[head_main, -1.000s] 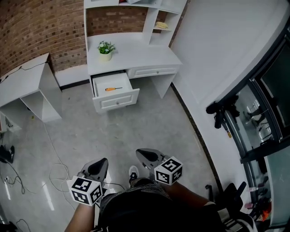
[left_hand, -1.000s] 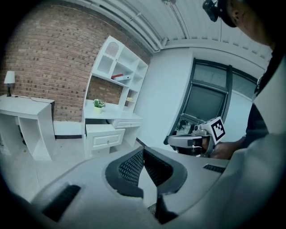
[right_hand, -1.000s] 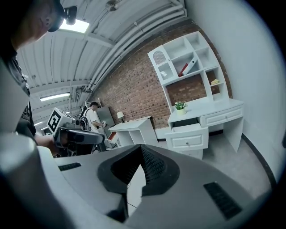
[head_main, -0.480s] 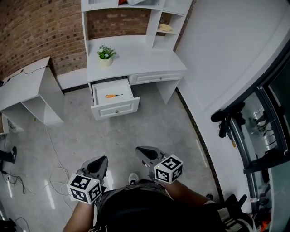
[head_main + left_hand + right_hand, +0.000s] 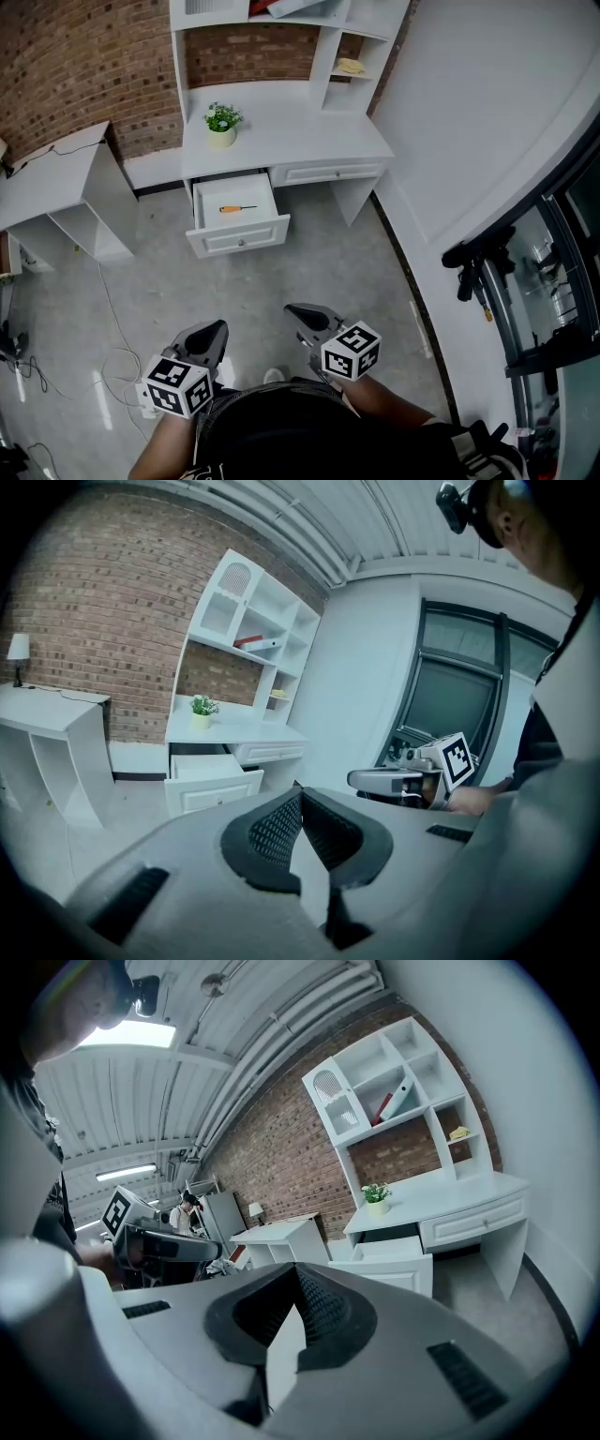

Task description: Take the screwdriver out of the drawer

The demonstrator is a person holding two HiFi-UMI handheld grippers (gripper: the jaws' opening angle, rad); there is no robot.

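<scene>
Orange-handled screwdriver lies flat inside open drawer of white desk, upper centre of frame. Low in frame, left gripper and right gripper, well apart from drawer, both clenched on nothing.

The wall I saw was rough, matt brick. The desk was smooth, painted white, with a faint sheen. The grey floor looked polished and threw back pale glare. The left gripper and right gripper had matt grey plastic shells. Their pads were black, finely ribbed and rubbery.
</scene>
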